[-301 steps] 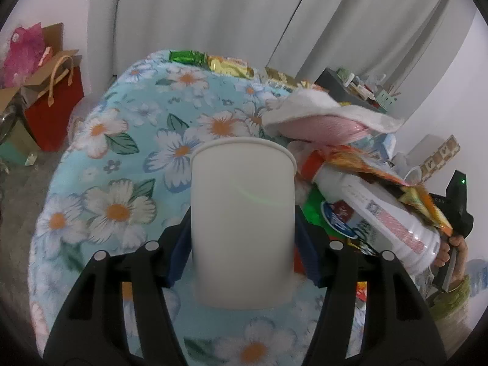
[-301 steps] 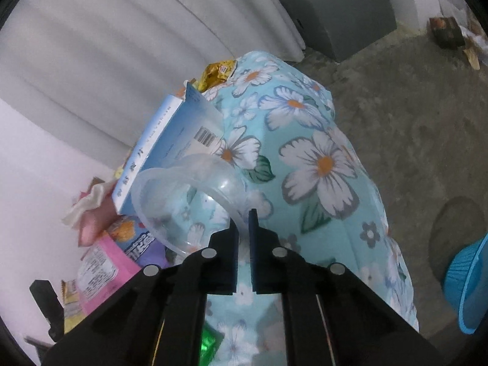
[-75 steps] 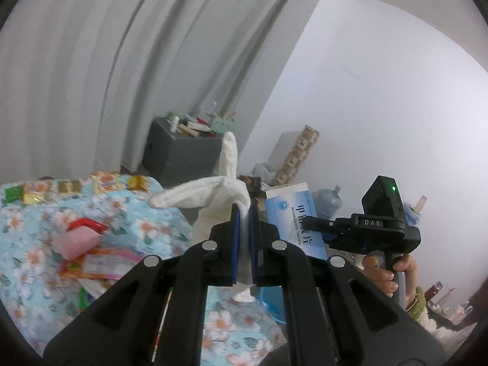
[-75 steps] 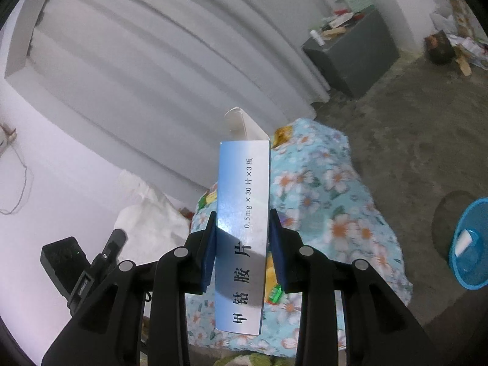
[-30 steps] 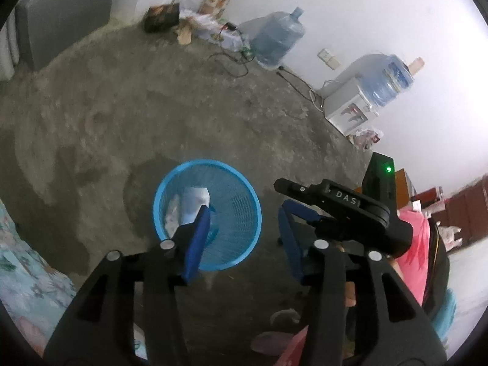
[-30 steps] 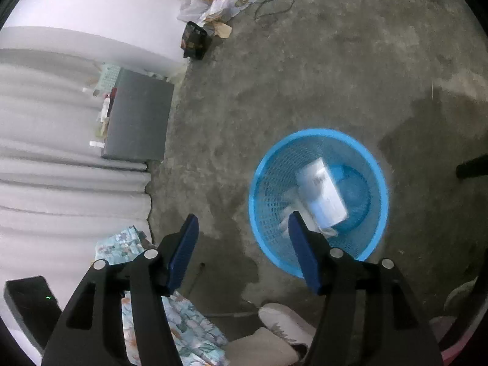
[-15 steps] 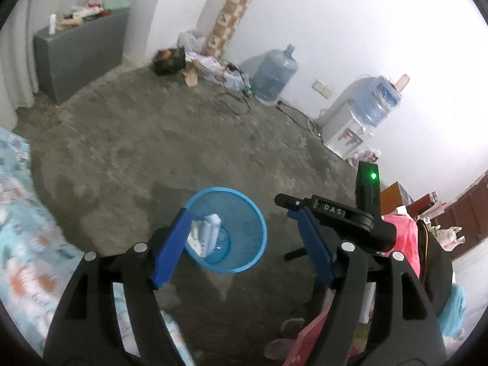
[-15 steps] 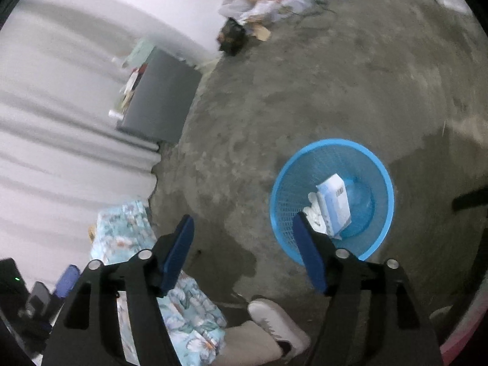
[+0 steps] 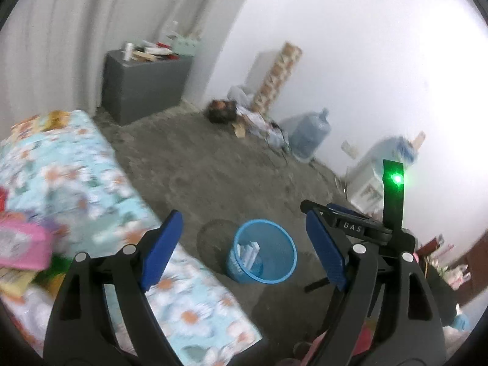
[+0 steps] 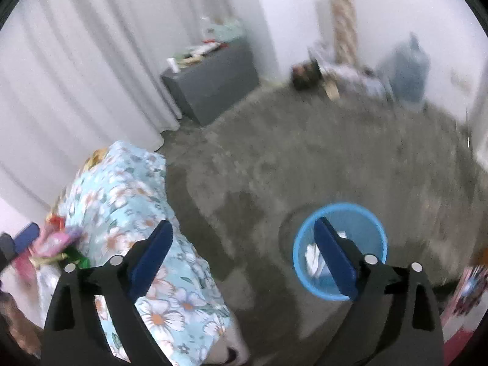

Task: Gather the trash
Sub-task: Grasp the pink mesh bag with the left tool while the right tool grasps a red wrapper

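Grippers (image 9: 244,244) (image 10: 244,250) gape wide (both empty).

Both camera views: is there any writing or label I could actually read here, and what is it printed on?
"DAS": white letters on the black body of the right gripper, seen in the left wrist view.
Pink packet on the floral table: print too blurred to read.
White trash in the blue basket: nothing legible.

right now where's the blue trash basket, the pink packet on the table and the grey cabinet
blue trash basket (image 9: 276,280), left wrist view, near rim
pink packet (image 9: 23,248), left wrist view, middle of its blurred face
grey cabinet (image 10: 215,84), right wrist view, front panel
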Demonstrator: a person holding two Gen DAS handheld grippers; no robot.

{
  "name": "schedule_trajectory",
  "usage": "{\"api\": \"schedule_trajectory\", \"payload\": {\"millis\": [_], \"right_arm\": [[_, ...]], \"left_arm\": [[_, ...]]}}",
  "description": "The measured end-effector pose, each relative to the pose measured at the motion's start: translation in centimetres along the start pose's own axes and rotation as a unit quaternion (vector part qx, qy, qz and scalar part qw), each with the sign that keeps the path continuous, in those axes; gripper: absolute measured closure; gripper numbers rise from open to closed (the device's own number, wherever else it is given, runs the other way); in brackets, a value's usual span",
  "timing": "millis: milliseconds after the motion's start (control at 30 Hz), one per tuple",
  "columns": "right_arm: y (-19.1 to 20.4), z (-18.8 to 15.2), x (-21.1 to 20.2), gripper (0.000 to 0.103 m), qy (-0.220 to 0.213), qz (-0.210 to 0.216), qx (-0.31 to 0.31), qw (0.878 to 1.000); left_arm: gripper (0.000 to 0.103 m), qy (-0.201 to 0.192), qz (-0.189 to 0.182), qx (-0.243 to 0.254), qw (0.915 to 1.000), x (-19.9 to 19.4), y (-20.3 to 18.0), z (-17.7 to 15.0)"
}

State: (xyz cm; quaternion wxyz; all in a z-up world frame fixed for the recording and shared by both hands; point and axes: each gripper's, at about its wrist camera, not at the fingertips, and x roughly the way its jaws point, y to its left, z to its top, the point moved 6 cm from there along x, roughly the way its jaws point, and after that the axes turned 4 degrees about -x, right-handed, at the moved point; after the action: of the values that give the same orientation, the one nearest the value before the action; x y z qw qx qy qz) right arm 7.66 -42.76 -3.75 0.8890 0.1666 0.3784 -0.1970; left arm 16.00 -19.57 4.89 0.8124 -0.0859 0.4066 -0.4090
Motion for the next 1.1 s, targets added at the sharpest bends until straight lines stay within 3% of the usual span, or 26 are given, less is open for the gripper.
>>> {"api": "schedule_trajectory", "payload": {"millis": [133, 267, 433, 533, 667, 800, 967, 1100], "right_arm": [[6.4, 1.2, -0.7, 0.009, -0.015, 0.014, -0.082, 0.996], [12.0, 1.7, -1.0, 0.009, -0.006, 0.075, -0.120, 0.990], [18.6, 2.7, -0.6, 0.009, 0.016, 0.159, -0.135, 0.978], [22.7, 3.4, 0.6, 0.009, 0.046, 0.213, -0.132, 0.967], [28.3, 4.3, 3.7, 0.010, 0.103, 0.281, -0.101, 0.949], [34.1, 4.6, 8.7, 0.019, 0.204, 0.348, -0.027, 0.915], [39.4, 3.1, 14.6, 0.027, 0.297, 0.352, 0.024, 0.887], [42.6, 1.8, 18.2, 0.031, 0.354, 0.352, 0.051, 0.865]], "left_arm": [[0.025, -0.044, 0.020, -0.022, 0.9986, -5.5, 4.3, 0.0], [0.025, -0.080, 0.031, -0.044, 0.9953, -10.5, 8.6, -0.1], [0.025, -0.144, 0.069, -0.104, 0.9817, -17.2, 16.6, -0.4], [0.025, -0.169, 0.091, -0.169, 0.9667, -20.3, 22.1, -1.1], [0.025, -0.175, 0.078, -0.269, 0.9439, -22.3, 29.1, -2.2], [0.028, -0.157, 0.045, -0.339, 0.9265, -21.3, 33.6, -3.1], [0.031, -0.127, -0.006, -0.426, 0.8958, -18.3, 38.1, -3.8], [0.031, -0.102, -0.042, -0.466, 0.8779, -15.6, 40.1, -3.8]]}}
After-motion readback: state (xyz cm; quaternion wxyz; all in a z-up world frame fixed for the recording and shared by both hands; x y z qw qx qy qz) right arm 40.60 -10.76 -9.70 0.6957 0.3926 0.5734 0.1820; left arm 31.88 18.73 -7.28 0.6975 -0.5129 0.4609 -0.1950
